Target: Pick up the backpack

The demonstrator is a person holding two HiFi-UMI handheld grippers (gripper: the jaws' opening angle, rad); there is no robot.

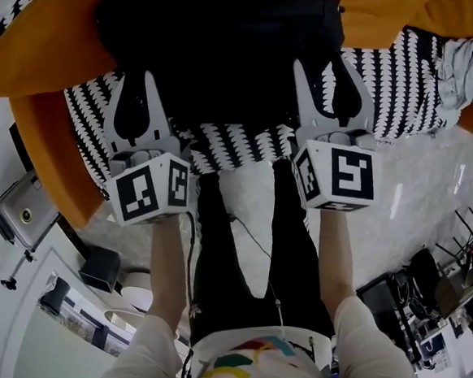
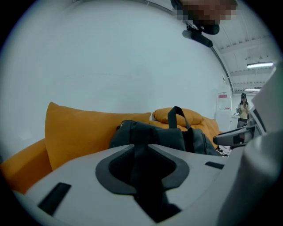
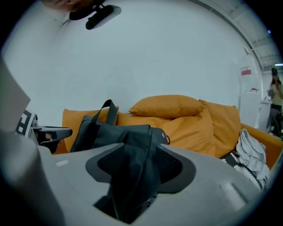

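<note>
Backpack (image 1: 223, 44), black, slumped on the patterned seat cover (image 1: 408, 83) of the orange sofa (image 1: 42, 63), at both claws' tips: left gripper (image 1: 135, 82) barely a crack apart with dark fabric in the slit, right gripper (image 1: 322, 68) about half open around a loose fold, no firm pinch evident at either. Likely to slide out or sag on lifting if closed on thin cloth alone rather than the top handle (image 2: 177, 115). No brand or label legible; only square markers on the claw cubes, and a far wall sign (image 3: 246, 71) too small to read.
</note>
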